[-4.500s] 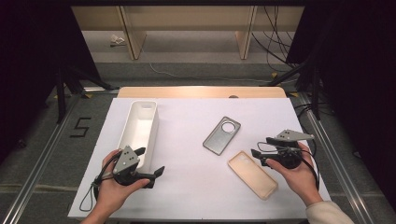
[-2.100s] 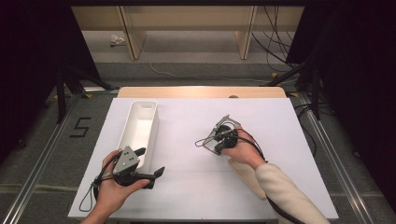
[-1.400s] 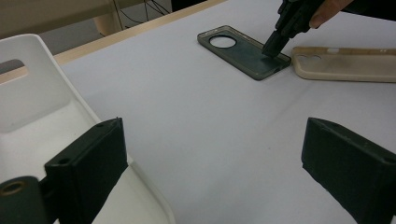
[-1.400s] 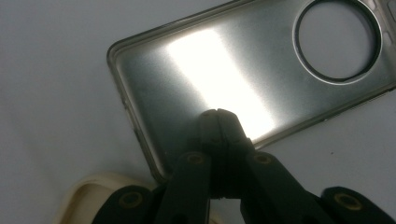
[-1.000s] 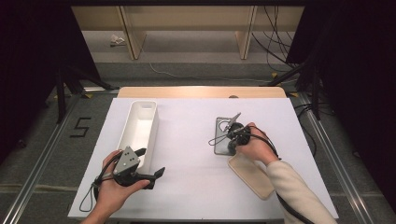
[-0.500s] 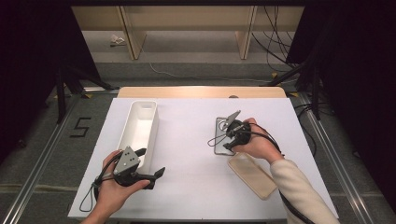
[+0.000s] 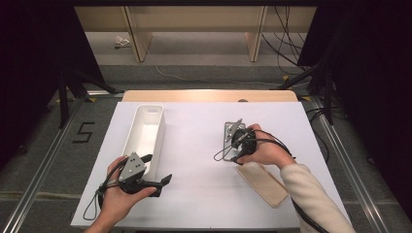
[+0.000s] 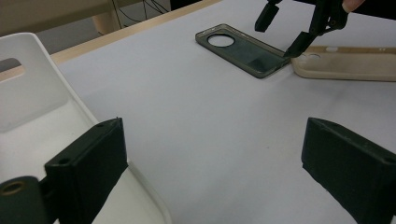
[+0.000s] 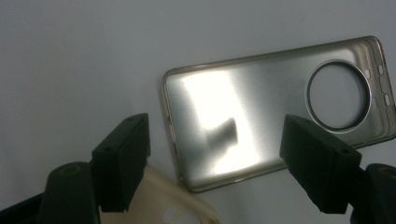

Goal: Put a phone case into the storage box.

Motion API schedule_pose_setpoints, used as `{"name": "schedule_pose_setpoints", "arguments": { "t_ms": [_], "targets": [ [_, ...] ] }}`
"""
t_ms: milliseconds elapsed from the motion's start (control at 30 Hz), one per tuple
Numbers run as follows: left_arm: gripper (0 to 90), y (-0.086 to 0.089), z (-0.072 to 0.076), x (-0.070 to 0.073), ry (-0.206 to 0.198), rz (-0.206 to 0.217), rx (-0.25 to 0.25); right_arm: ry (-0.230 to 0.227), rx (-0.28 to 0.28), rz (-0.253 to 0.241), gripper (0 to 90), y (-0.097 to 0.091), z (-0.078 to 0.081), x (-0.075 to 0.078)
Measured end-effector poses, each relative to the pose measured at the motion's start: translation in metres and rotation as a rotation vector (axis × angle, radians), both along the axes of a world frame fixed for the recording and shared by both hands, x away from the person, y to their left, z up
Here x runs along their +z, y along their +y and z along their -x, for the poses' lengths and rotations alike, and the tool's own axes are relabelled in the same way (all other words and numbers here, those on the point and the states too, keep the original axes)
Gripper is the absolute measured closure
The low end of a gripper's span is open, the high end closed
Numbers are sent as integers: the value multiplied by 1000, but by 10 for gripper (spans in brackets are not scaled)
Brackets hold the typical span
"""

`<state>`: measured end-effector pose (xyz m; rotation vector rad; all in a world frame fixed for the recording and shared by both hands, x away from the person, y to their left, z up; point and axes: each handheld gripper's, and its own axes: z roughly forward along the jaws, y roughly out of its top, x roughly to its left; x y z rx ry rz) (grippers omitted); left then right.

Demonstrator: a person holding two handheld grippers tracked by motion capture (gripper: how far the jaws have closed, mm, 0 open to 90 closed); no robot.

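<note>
High view: right gripper (image 7: 232,143) sat over the grey phone case (image 7: 230,130) mid-table, the hand covering most of the case, only its far end peeking out past the fingers. The jaws had just been opening and stood wide, nothing clamped as far as this view let on. Beige phone case (image 7: 262,183) lay just behind that hand, toward the person. Left gripper (image 7: 155,180) rested well off to the left, beside the white tray (image 7: 146,130), jaws apart, empty. Right hand was clearly the nearer one to the grey case.

Left gripper view: own jaws wide, nothing between them; tray wall (image 8: 42,98) by the left jaw. The grey case (image 8: 243,49) lay far ahead, flat, camera hole at the far left end. The right gripper's fingertips (image 8: 295,45) hung at its near-right corner; touching or just above, couldn't tell. Beige case (image 8: 348,63) just beside it, cut off at the frame edge.

Right gripper view: grey case (image 9: 261,112) lay flat just ahead of the fingers (image 9: 123,158), between and beyond the jaws, long axis running across the jaw gap, round cutout toward the right pad. Pads were clear of it, not pressing. A beige corner (image 9: 173,207) poked in below, seemingly tucked against the grey edge; overlap hard to make out. Glare washed out the case's interior.
</note>
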<state>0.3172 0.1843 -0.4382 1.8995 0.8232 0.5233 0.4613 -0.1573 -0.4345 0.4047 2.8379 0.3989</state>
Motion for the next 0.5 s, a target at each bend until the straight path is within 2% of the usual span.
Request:
{"name": "schedule_pose_setpoints", "arguments": {
  "t_ms": [133,200,267,333,500],
  "targets": [
    [62,0,0,0,-1,2,0,4,22,28,260,3,-1,0],
    [62,0,0,0,0,2,-1,8,33,64,265,7,-2,0],
    [62,0,0,0,0,3,0,6,37,66,266,8,-3,-1],
    [62,0,0,0,-2,3,0,8,41,93,270,11,-3,-3],
    [62,0,0,0,0,-1,1,6,47,120,273,14,-4,-7]
  ]
}}
